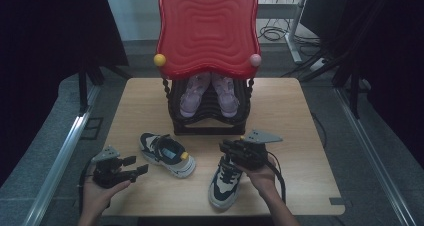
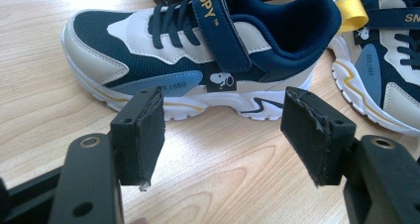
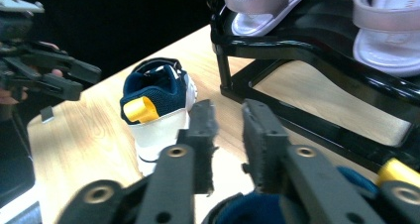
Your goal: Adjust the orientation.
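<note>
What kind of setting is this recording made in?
Probably a staged recording workspace rather than a home: a small wooden table sits between metal frame rails, with loose cables on the floor behind. A shoe rack with a red top and children's sneakers serve as props.

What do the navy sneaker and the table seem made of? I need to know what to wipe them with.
Sneaker: apparently navy woven mesh with smooth cream, probably synthetic-leather panels and a glossy white rubbery sole. Table: pale wood-grain top, matte; solid wood or laminate is unclear.

left gripper [image 1: 135, 170] jaws wide apart, right gripper [image 1: 226, 151] jaws narrowly parted
</note>
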Demonstrator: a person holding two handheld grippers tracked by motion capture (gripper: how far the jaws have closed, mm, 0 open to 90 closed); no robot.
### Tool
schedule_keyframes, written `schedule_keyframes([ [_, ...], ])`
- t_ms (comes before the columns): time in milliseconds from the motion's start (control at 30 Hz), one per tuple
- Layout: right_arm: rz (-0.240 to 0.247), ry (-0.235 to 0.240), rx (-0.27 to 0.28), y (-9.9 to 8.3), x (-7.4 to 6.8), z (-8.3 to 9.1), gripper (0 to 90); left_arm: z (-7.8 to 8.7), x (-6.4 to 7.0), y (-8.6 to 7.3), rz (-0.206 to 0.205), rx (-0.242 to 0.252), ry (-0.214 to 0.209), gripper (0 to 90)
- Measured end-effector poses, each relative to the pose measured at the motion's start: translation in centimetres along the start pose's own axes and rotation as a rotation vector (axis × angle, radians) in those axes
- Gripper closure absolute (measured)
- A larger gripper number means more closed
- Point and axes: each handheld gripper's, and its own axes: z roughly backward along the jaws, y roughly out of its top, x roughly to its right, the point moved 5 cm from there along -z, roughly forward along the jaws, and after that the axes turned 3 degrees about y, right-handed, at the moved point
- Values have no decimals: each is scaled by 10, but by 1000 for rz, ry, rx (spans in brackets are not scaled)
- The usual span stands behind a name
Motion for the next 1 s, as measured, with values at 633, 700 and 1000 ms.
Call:
schedule_keyframes([
  [633, 85, 68, -140, 21, -29, -69, 897, 16, 4, 4, -15, 26, -1, 315],
  [700, 85, 70, -148, 21, -30, -75, 897, 16, 6, 5, -19, 24, -3, 314],
  [1000, 91, 65, -181, 22, -35, -86, 897, 16, 9, 6, -21, 24, -11, 309],
])
